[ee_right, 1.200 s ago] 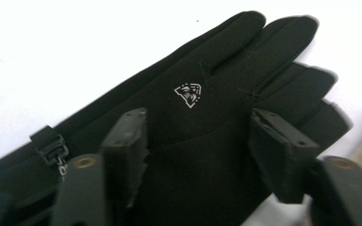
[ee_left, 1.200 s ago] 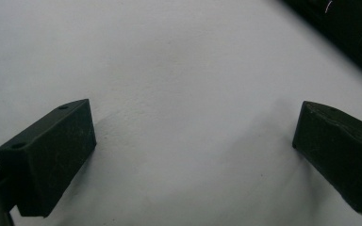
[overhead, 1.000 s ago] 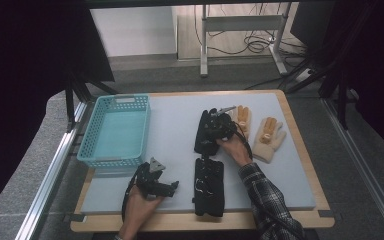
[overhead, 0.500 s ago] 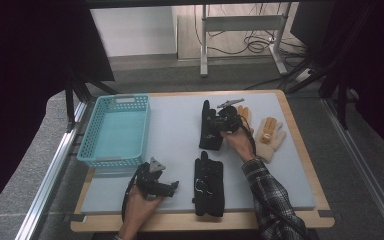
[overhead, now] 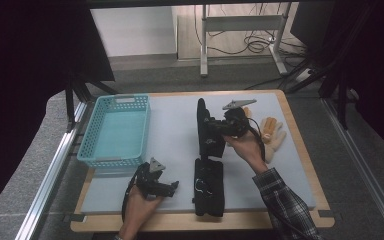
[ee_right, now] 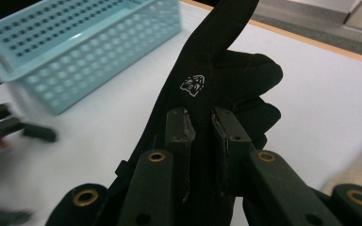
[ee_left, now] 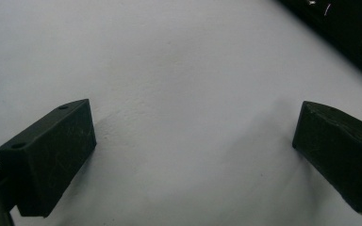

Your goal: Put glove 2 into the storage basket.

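Note:
A black glove with a small white logo is lifted off the table, one finger pointing up, and my right gripper is shut on its fabric. A second black glove lies flat near the front edge. My left gripper rests low at the front left, jaws wide open over bare table, with that second glove just to its right. It also appears blurred at the left of the right gripper view as the left gripper.
A light blue perforated basket stands empty at the left of the table. A pair of cream and yellow gloves lies at the right, behind my right hand. The wooden table rim runs close by.
My right gripper has raised the black glove off the table and carried it slightly left; the glove now stands upright. The left gripper has stayed put.

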A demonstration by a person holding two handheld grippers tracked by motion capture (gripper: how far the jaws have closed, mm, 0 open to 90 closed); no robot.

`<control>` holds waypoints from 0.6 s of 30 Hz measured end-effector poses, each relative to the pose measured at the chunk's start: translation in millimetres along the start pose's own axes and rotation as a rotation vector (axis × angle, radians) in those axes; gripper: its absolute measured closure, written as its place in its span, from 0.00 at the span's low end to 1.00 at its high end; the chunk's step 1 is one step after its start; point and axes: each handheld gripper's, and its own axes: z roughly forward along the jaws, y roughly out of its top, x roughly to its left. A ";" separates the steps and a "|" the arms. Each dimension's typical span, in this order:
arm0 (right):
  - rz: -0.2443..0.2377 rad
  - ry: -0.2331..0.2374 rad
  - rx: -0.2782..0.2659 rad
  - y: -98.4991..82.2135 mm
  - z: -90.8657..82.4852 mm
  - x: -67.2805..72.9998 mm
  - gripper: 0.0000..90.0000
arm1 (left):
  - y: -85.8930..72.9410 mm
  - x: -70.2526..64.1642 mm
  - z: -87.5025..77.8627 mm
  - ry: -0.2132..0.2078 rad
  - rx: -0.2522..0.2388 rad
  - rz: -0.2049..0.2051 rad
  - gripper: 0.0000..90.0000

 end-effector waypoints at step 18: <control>0.030 0.087 -0.014 -62.5 -45.5 80.2 0.85 | -0.1 -0.4 0.4 0.000 -0.006 -0.006 0.00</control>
